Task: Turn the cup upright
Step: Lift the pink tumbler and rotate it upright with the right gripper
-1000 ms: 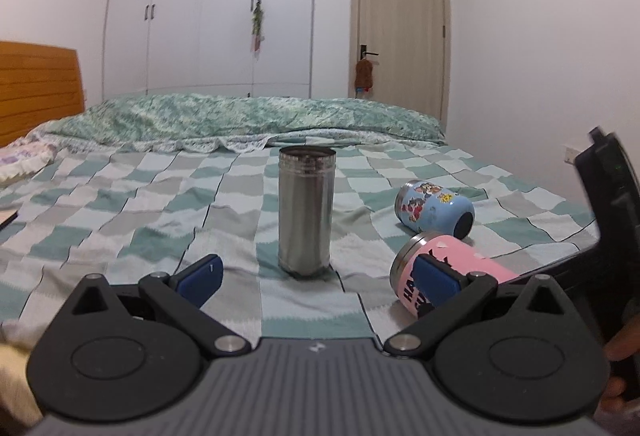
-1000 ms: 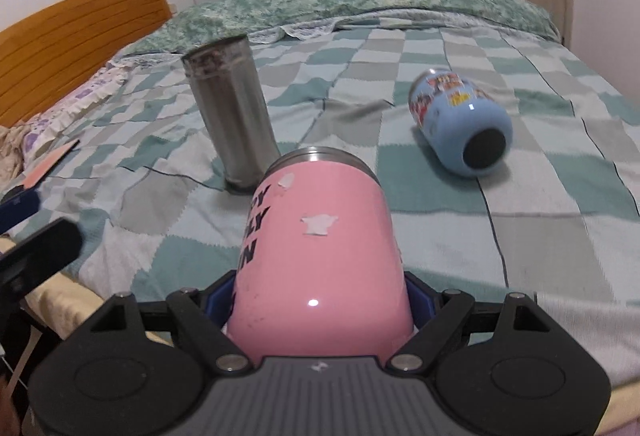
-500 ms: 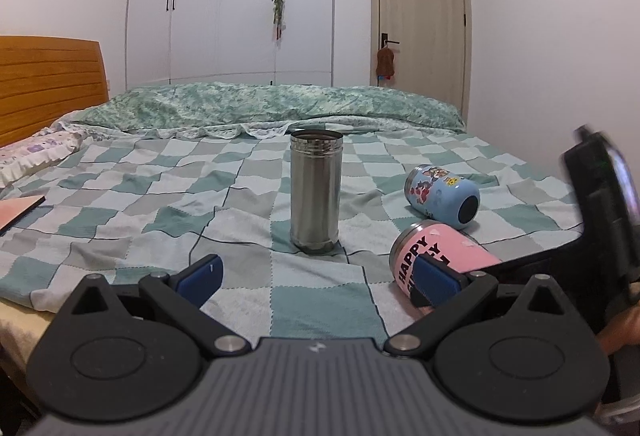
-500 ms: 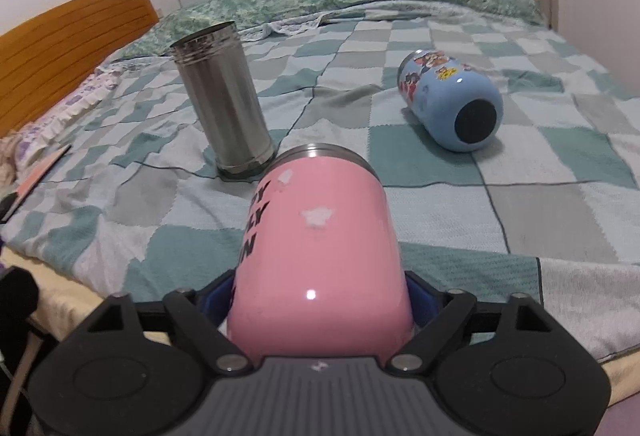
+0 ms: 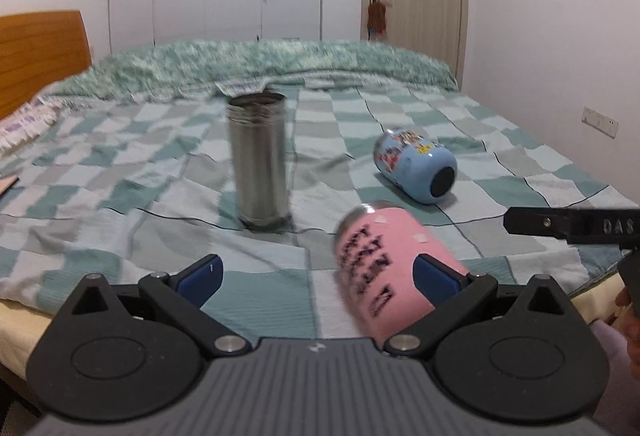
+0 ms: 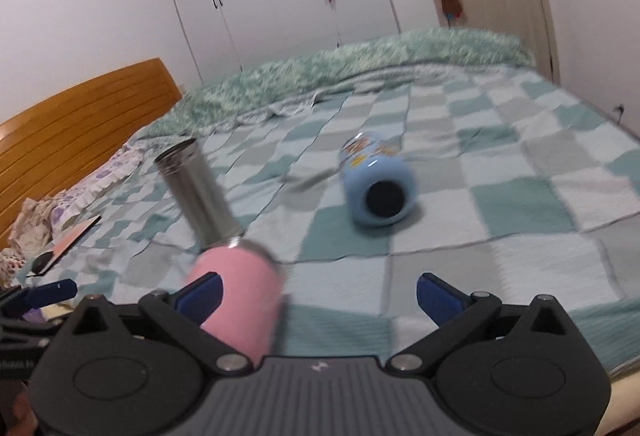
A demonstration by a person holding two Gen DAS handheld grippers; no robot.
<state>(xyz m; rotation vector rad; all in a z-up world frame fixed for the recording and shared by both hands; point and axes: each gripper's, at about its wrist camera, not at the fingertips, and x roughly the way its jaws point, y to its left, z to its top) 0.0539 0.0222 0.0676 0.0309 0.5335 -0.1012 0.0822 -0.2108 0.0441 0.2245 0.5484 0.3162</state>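
The pink cup [image 6: 240,300] lies tilted near the bed [image 6: 500,195] edge, beside the left pad of the right tongs [image 6: 318,294], whose jaws stand wide apart, gripping nothing. The left tongs [image 5: 316,278] are also spread and empty. Unheld on soft bedding, the cup could roll off the edge; the steel flask [image 5: 259,159] stands nearby.

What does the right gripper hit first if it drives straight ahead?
Likely bare quilt: the open right gripper aims between the pink cup at its left finger and the blue cup; depth unclear.
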